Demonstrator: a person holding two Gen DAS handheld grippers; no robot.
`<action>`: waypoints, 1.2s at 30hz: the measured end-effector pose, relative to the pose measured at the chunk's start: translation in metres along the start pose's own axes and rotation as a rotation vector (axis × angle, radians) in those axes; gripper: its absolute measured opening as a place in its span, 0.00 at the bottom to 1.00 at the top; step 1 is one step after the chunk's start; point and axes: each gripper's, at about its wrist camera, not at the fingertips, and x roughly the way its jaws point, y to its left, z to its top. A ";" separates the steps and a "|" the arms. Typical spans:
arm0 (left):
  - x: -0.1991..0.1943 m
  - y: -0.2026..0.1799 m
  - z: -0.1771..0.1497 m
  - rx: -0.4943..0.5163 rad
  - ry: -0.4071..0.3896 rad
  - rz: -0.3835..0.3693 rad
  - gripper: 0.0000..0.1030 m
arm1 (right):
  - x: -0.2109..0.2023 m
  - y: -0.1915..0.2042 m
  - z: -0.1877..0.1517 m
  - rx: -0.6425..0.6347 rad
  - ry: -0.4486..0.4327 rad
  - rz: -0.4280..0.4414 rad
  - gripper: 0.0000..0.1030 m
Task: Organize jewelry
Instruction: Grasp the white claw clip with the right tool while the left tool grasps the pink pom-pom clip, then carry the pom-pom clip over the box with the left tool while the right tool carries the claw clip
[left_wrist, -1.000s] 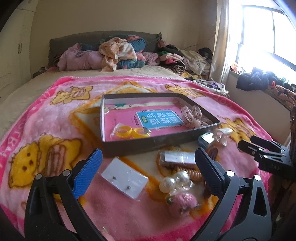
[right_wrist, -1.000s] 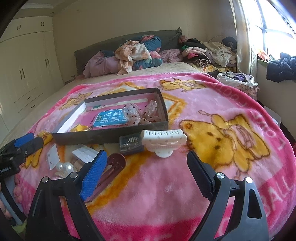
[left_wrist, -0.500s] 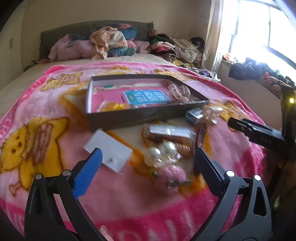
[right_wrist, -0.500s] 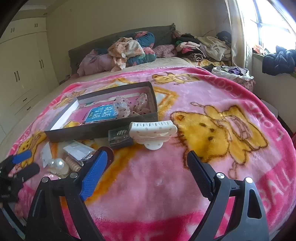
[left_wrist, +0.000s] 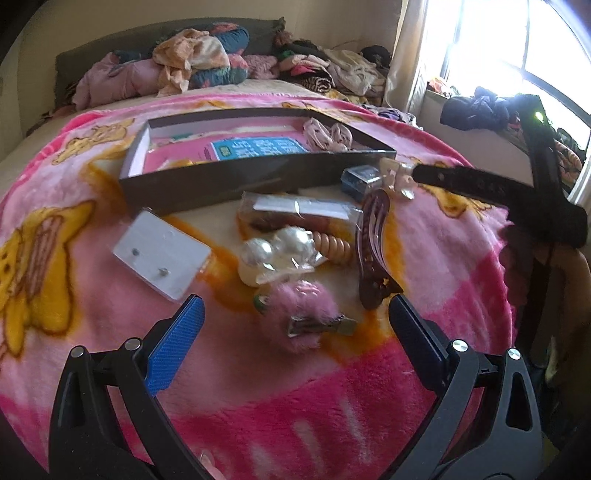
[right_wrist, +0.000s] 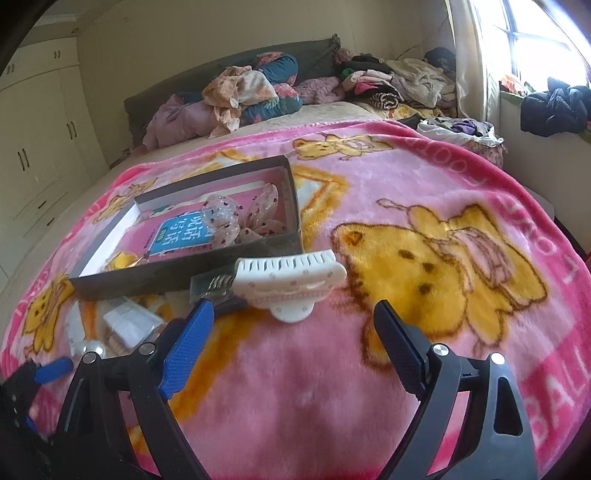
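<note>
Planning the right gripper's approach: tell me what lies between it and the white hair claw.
Only bare pink blanket separates the right gripper from the white hair claw, as the right wrist view shows.

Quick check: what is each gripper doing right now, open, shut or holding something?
Left gripper: open, holding nothing.
Right gripper: open, holding nothing.
</note>
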 end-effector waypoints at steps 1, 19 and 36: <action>0.001 0.000 -0.001 0.000 0.003 -0.001 0.86 | 0.003 -0.001 0.001 0.000 0.006 -0.001 0.83; 0.008 0.003 -0.001 -0.016 0.033 -0.030 0.45 | 0.044 -0.005 0.018 0.037 0.094 0.107 0.71; -0.009 0.006 0.001 -0.015 0.031 -0.061 0.32 | -0.003 -0.011 0.001 0.085 0.013 0.145 0.71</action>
